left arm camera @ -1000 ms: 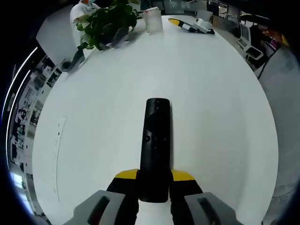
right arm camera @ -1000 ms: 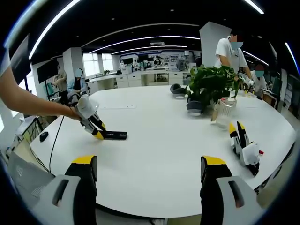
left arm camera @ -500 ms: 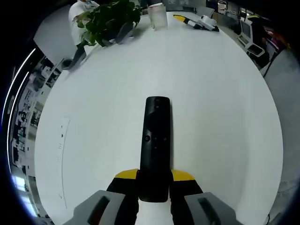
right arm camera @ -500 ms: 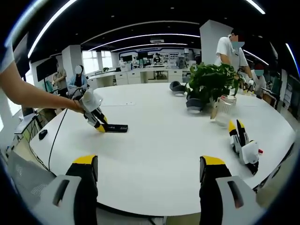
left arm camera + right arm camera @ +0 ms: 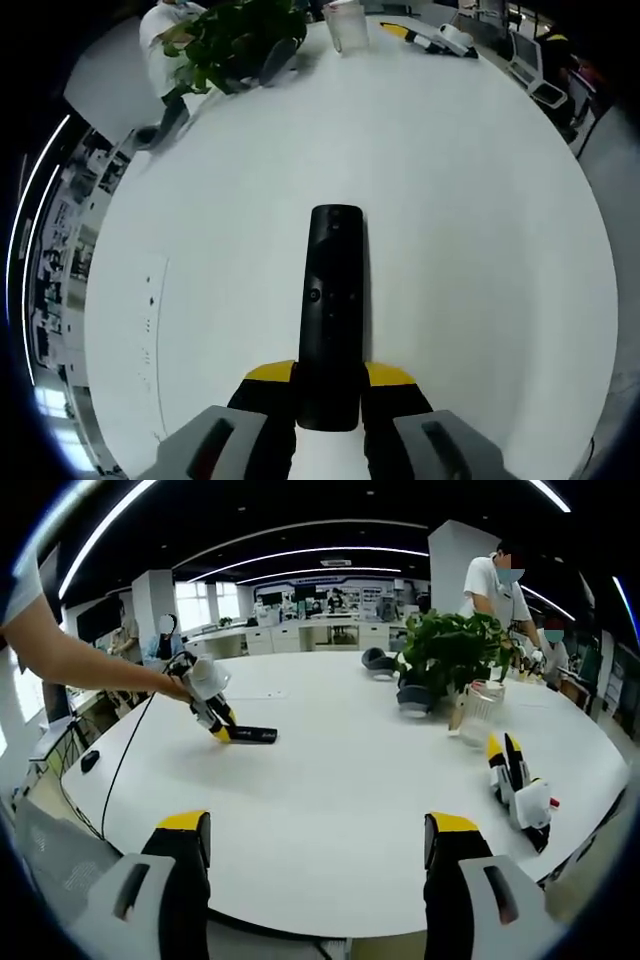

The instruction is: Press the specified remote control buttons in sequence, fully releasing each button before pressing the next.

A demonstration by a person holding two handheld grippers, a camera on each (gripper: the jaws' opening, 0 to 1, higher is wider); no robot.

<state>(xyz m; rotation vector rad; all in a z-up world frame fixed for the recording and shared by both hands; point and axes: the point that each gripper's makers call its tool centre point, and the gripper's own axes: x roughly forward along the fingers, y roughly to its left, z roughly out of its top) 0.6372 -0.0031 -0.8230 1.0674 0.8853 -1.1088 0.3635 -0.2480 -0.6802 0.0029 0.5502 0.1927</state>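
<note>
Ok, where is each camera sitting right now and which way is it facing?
Left gripper view: rides the left gripper, looking along the black remote clamped in its jaws, over the white table toward the potted plant.
Right gripper view: rides the right gripper, open and low at the table edge, looking across it; the person's forearm shows.
Shared: remote, left gripper, plant, glass jar, table.

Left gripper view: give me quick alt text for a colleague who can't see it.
The left gripper is clamped on the near end of a black remote control above a white table. A potted plant and clear jar stand at the far edge.
</note>
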